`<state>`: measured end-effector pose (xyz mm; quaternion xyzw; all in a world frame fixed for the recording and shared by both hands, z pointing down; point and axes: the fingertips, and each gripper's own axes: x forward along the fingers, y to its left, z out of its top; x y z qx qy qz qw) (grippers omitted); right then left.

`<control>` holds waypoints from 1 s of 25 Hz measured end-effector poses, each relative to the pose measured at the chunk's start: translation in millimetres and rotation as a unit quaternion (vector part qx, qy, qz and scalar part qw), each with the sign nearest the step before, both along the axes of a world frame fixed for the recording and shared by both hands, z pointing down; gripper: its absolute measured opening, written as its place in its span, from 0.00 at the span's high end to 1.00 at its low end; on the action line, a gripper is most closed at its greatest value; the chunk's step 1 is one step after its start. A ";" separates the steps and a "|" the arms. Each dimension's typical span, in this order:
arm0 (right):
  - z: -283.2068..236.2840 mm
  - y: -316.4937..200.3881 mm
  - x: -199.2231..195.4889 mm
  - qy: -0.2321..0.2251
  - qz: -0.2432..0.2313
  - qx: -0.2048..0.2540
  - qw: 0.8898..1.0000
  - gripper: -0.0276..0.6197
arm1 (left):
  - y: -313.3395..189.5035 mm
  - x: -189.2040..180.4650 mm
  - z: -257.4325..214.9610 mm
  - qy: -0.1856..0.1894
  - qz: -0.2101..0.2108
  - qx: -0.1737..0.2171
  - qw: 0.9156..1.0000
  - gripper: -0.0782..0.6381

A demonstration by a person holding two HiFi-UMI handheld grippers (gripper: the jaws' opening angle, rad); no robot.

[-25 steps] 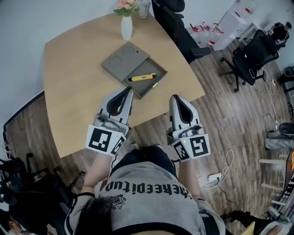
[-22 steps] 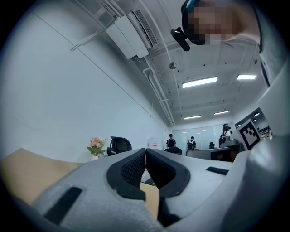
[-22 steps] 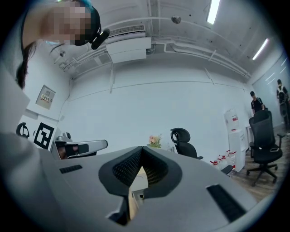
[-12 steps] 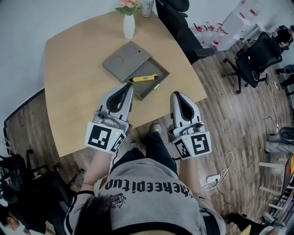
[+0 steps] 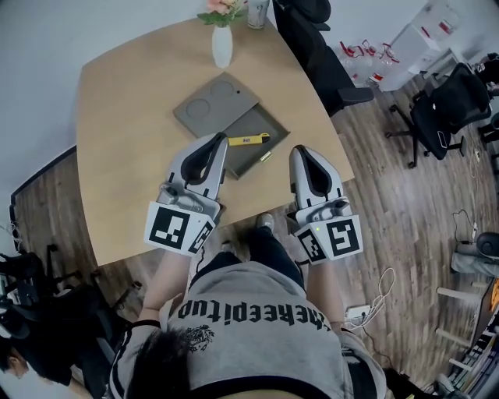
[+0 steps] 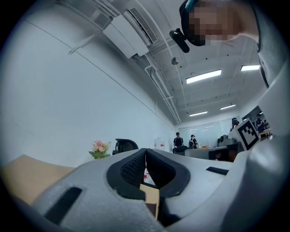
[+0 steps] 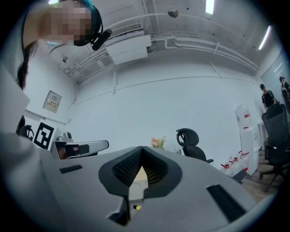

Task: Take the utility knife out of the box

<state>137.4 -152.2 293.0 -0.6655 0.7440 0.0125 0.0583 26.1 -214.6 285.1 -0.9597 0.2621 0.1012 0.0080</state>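
A yellow utility knife (image 5: 248,140) lies inside an open grey box (image 5: 257,125) on the wooden table (image 5: 125,132); the box's lid (image 5: 216,104) rests half under it at the upper left. My left gripper (image 5: 221,143) hovers over the table's near edge, its tip close to the box's left side, jaws shut and empty. My right gripper (image 5: 301,152) is level with it, just right of the box near the table's edge, jaws also shut with nothing between them. In the right gripper view a bit of the yellow knife (image 7: 136,207) shows below the jaws.
A white vase with flowers (image 5: 222,40) and a cup (image 5: 258,12) stand at the table's far edge. Black office chairs (image 5: 320,54) (image 5: 444,109) stand on the wooden floor to the right. The person's legs and feet are below the table's near edge.
Both grippers have moved forward toward the box, from in front of the table's edge to beside the box. Their jaws stay shut. The knife and box have not moved.
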 end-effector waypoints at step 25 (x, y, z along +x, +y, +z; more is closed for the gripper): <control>26.2 -88.7 65.5 -0.016 -0.101 -0.028 0.994 0.95 | -61.0 53.5 24.9 -0.040 -0.104 -0.022 0.994 0.87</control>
